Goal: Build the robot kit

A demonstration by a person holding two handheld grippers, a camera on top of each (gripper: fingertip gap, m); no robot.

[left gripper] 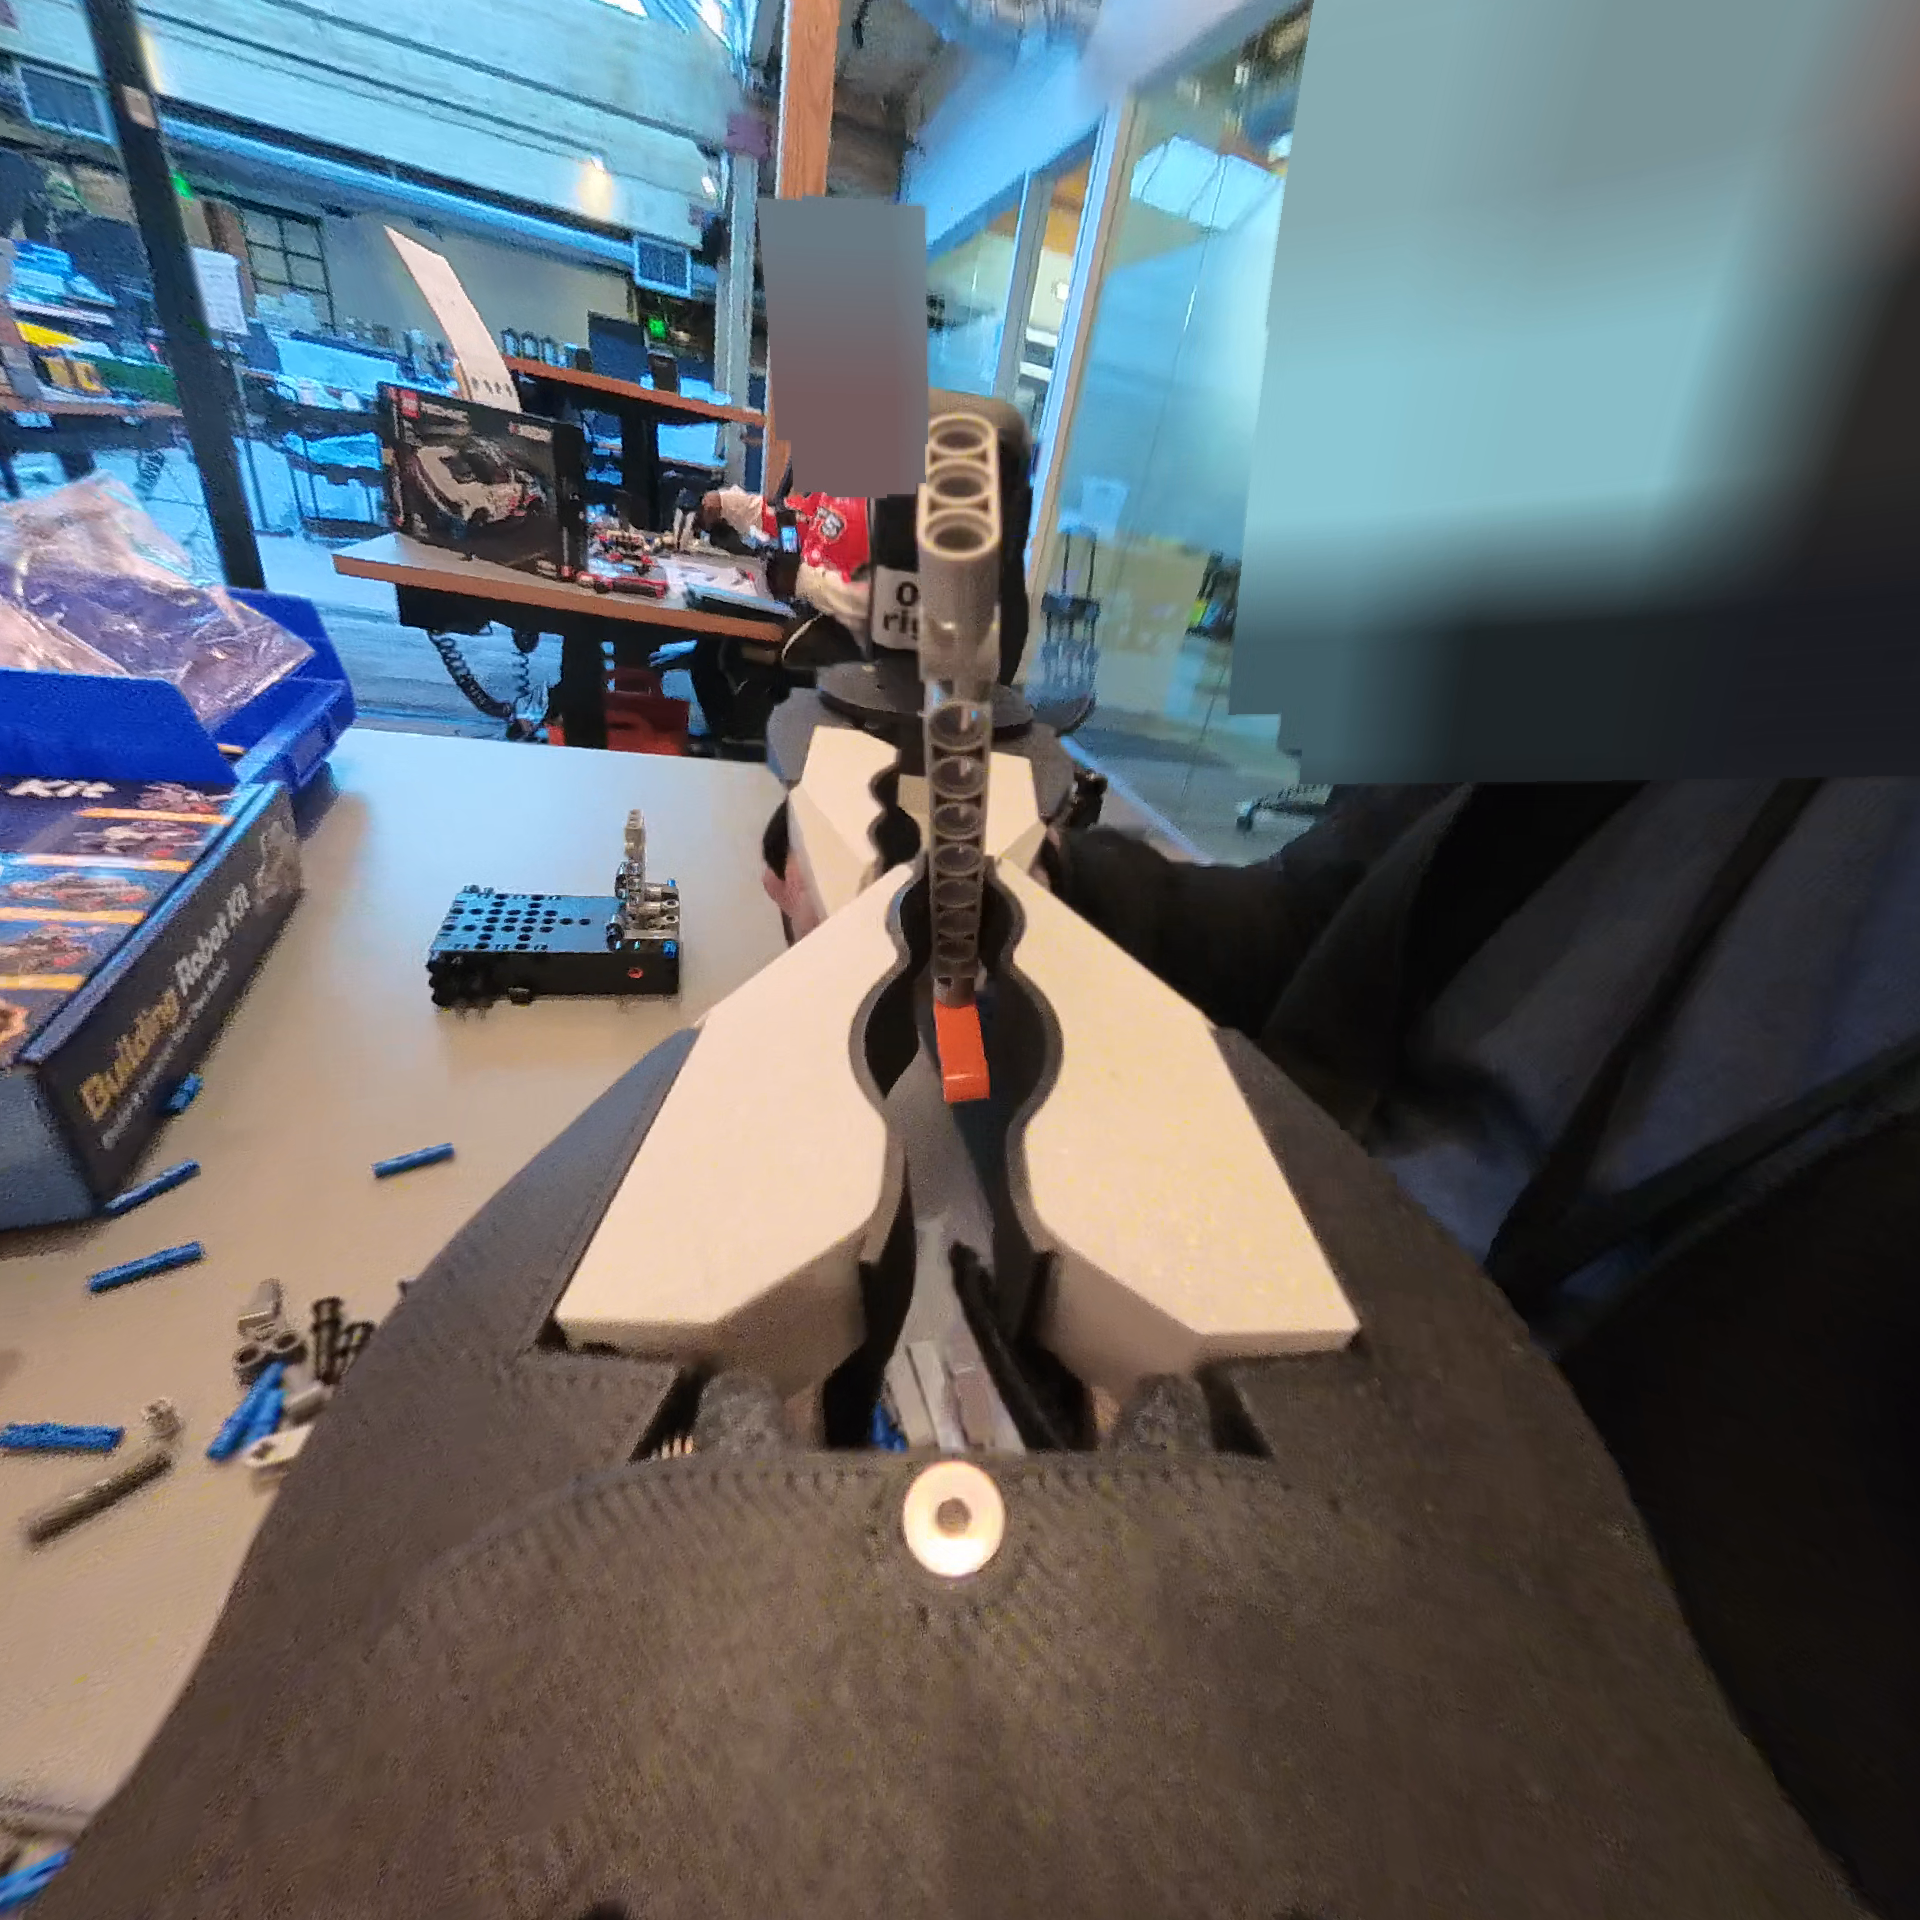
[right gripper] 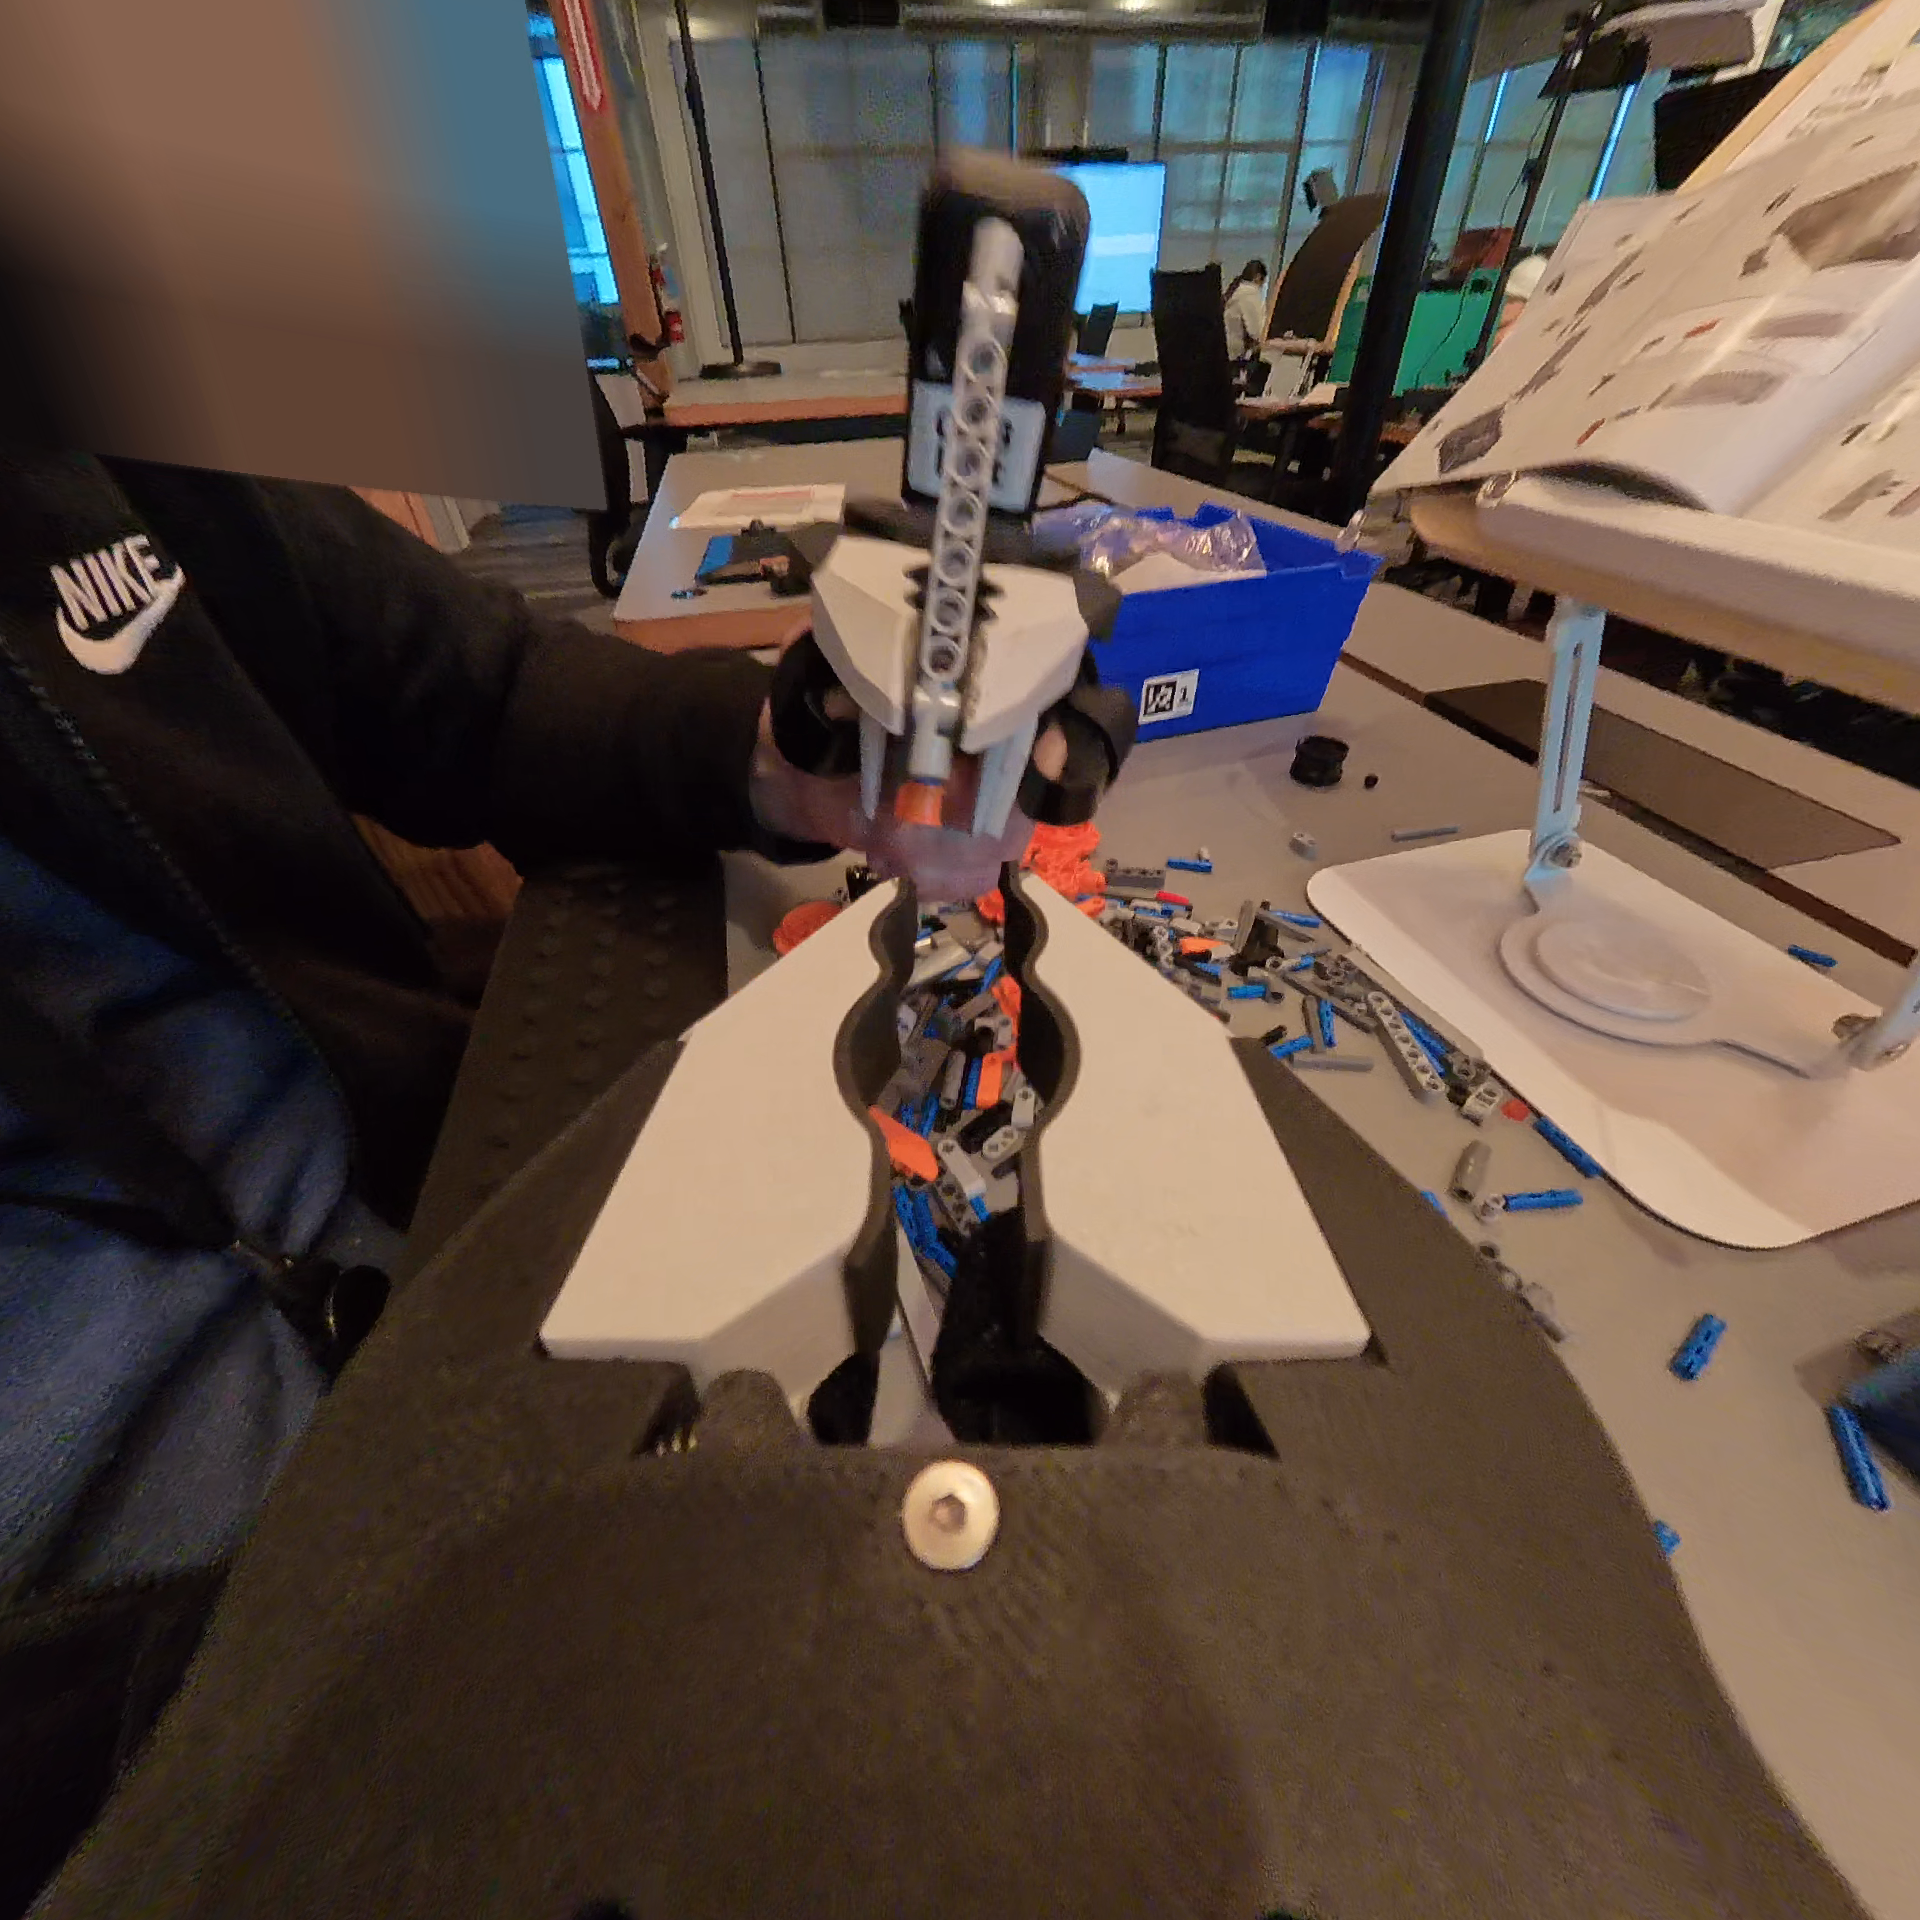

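One long grey beam (left gripper: 951,831) sits clamped mid-length in my left gripper (left gripper: 956,935); light, stiff, probably slippery; right gripper (right gripper: 956,935) jaws apart, empty.

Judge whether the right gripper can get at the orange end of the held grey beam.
Probably yes. The orange end of the grey beam sticks out below the left gripper, facing the right gripper, with open air between; the right jaws are empty and slightly apart.

White-fingered claw (left gripper: 951,914) on black textured body, silver screw (left gripper: 953,1517).
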